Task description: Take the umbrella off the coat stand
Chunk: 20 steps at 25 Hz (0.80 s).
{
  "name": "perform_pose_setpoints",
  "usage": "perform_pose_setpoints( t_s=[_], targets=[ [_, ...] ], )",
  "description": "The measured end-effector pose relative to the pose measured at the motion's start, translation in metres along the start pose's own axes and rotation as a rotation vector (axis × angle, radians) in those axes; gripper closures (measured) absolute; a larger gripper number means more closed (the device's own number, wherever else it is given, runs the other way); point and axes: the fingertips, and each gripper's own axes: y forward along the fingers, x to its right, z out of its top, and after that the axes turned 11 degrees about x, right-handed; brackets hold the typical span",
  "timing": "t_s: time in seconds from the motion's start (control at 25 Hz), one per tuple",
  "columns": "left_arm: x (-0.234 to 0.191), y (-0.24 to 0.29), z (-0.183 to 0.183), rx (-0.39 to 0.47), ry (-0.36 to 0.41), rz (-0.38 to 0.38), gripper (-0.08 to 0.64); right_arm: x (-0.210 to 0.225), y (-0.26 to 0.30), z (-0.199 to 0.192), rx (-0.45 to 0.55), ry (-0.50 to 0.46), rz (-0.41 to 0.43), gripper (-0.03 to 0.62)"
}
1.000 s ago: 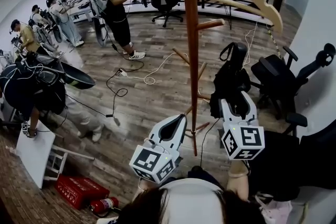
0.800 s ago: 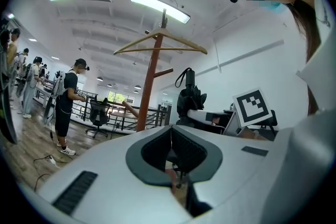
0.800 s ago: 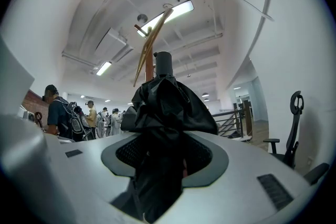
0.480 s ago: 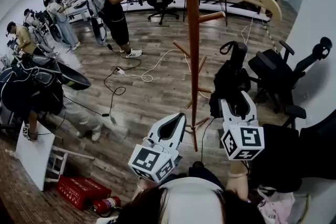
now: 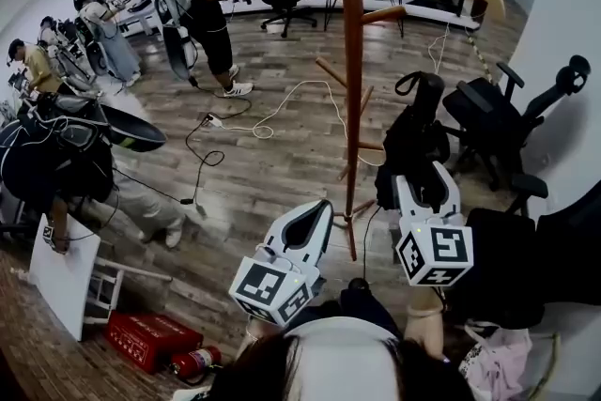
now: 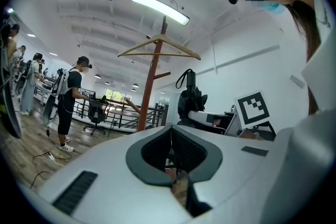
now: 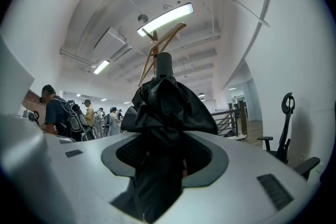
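Note:
A tall red-brown wooden coat stand (image 5: pixel 352 61) rises in the middle of the head view, with curved hanger arms at its top. Just right of its pole stands the black folded umbrella (image 5: pixel 413 141), upright, strap loop on top. My right gripper (image 5: pixel 424 178) is shut on its lower part, and in the right gripper view the umbrella (image 7: pixel 163 113) fills the jaws. My left gripper (image 5: pixel 315 216) is shut with nothing in it, low and left of the pole. The left gripper view shows the coat stand (image 6: pixel 152 81) and the umbrella (image 6: pixel 190 97) ahead.
Black office chairs (image 5: pixel 488 122) stand right of the umbrella, by a white wall. Cables (image 5: pixel 272 122) trail over the wooden floor beyond the stand. Several people work at the far left. A red crate (image 5: pixel 150 338) and a fire extinguisher (image 5: pixel 192 360) lie at the lower left.
Both grippers and the umbrella have shifted a little over the floor together. The stand's pole now shows slightly further right, nearer the umbrella. The grip is unchanged.

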Motion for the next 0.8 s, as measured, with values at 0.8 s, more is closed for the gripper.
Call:
perform_pose_setpoints(
  t_s=[0.8],
  targets=[
    [0.013,-0.045,0.003,-0.001,-0.019,-0.044,0.551,-0.034,-0.051,0.004,0.008,-0.015,-0.034,0.37]
  ],
)
